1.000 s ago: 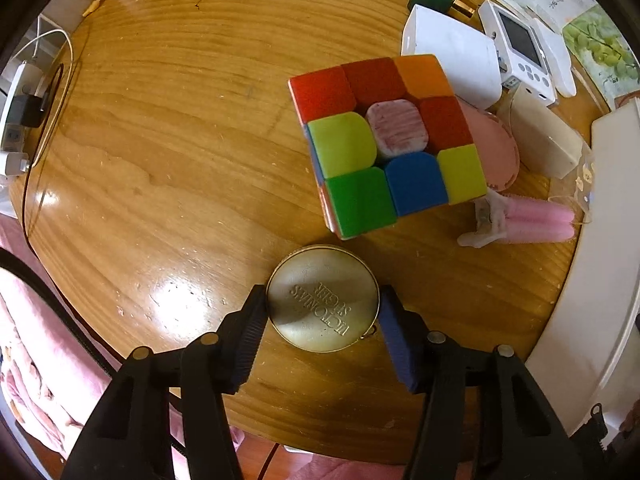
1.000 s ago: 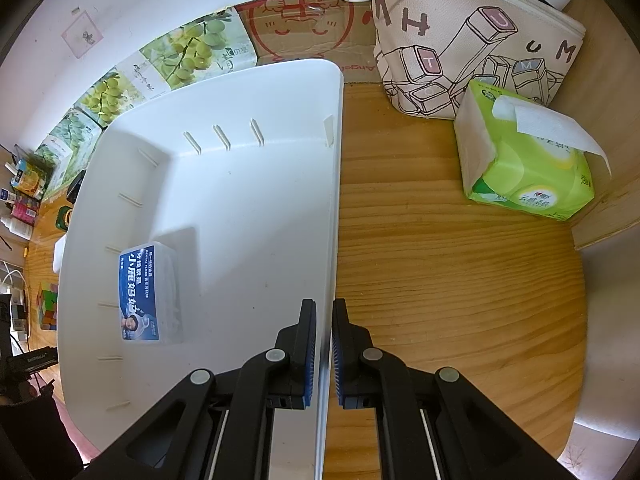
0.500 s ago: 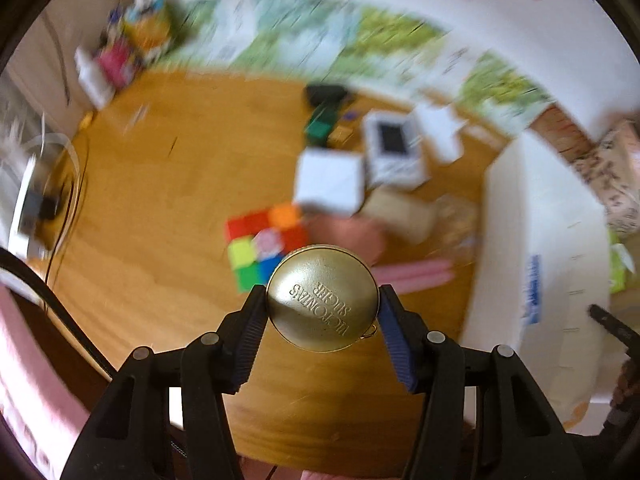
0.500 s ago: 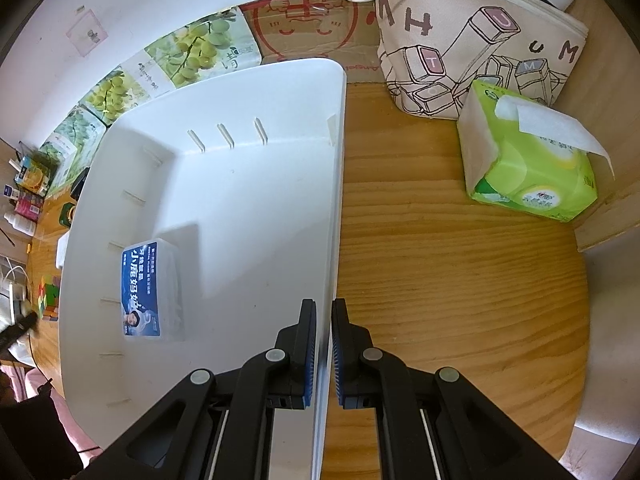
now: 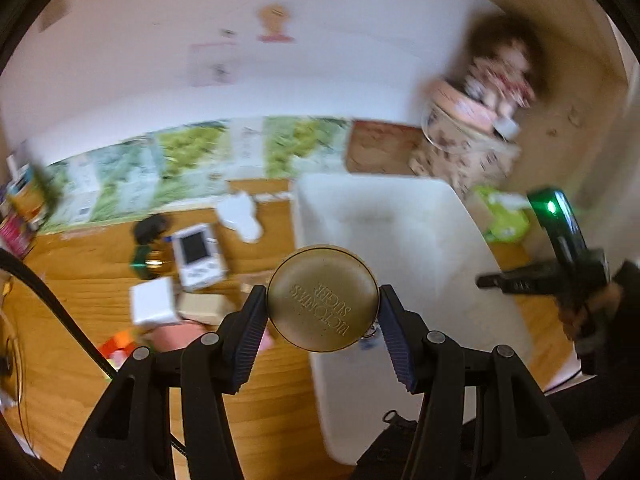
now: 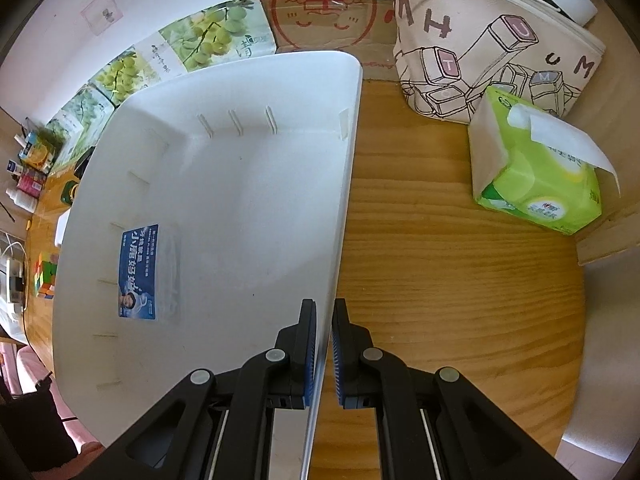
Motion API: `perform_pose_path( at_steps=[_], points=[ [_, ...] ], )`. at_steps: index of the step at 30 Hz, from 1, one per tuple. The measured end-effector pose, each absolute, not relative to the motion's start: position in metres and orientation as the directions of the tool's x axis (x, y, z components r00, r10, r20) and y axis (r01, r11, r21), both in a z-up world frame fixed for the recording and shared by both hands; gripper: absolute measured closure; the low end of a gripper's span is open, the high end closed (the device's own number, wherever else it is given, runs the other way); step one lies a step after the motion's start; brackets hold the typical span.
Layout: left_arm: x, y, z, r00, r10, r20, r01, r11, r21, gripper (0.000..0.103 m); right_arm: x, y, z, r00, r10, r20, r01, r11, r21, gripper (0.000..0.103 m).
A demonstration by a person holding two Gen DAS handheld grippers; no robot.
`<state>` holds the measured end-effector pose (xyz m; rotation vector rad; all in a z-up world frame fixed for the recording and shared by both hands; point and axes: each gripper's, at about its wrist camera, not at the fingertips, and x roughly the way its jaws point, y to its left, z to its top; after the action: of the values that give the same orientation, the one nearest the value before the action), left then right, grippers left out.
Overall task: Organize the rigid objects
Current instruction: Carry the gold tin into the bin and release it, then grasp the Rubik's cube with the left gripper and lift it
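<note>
Gripping gold tin (image 5: 322,298) in left claw (image 5: 322,326), held in the air over white bin's (image 6: 224,128) near edge. Right claw (image 6: 323,354) pinched on bin's side wall, on the wooden surface (image 6: 460,300).

The white bin (image 6: 224,184) lies mostly bare inside; only a blue-labelled box (image 6: 140,272) sits by its left wall, leaving open floor across the middle and right. The right gripper (image 6: 324,344) pinches the bin's near right rim. Right of the bin, bare table (image 6: 460,300) runs to the tissue pack (image 6: 536,176) and bag (image 6: 492,48).
</note>
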<state>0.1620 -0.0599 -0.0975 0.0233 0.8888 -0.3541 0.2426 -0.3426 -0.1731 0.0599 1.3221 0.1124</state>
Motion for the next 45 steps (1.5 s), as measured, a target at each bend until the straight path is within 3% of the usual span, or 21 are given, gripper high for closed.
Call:
perform_pose_path(
  at_steps=[7, 13, 18, 34, 45],
  points=[
    [0.162, -0.111, -0.126, 0.449, -0.324, -0.832, 0.406, 0.904, -0.133, 0.044, 0.240, -0.341, -0.173, 0.249, 0.118, -0.961, -0.060, 0.992, 0.107, 0.095],
    [0.162, -0.121, -0.130, 0.445, -0.305, -0.842, 0.414, 0.904, -0.108, 0.044, 0.240, -0.340, -0.172, 0.248, 0.116, -0.962, -0.069, 0.992, 0.102, 0.095],
    [0.162, -0.112, -0.125, 0.486, -0.277, -0.829, 0.365, 0.926, -0.096, 0.033, 0.240, -0.339, -0.171, 0.252, 0.118, -0.961, -0.071, 0.992, 0.103, 0.095],
    [0.173, -0.022, -0.104, 0.637, -0.046, -0.769, 0.001, 0.998, -0.059, 0.033, 0.249, -0.329, -0.169, 0.310, 0.132, -0.941, -0.102, 0.989, 0.106, 0.095],
    [0.179, 0.063, -0.132, 0.543, 0.167, -0.823, -0.346, 0.938, -0.038, 0.033, 0.254, -0.323, -0.167, 0.384, 0.131, -0.914, -0.076, 0.991, 0.110, 0.095]
  ],
)
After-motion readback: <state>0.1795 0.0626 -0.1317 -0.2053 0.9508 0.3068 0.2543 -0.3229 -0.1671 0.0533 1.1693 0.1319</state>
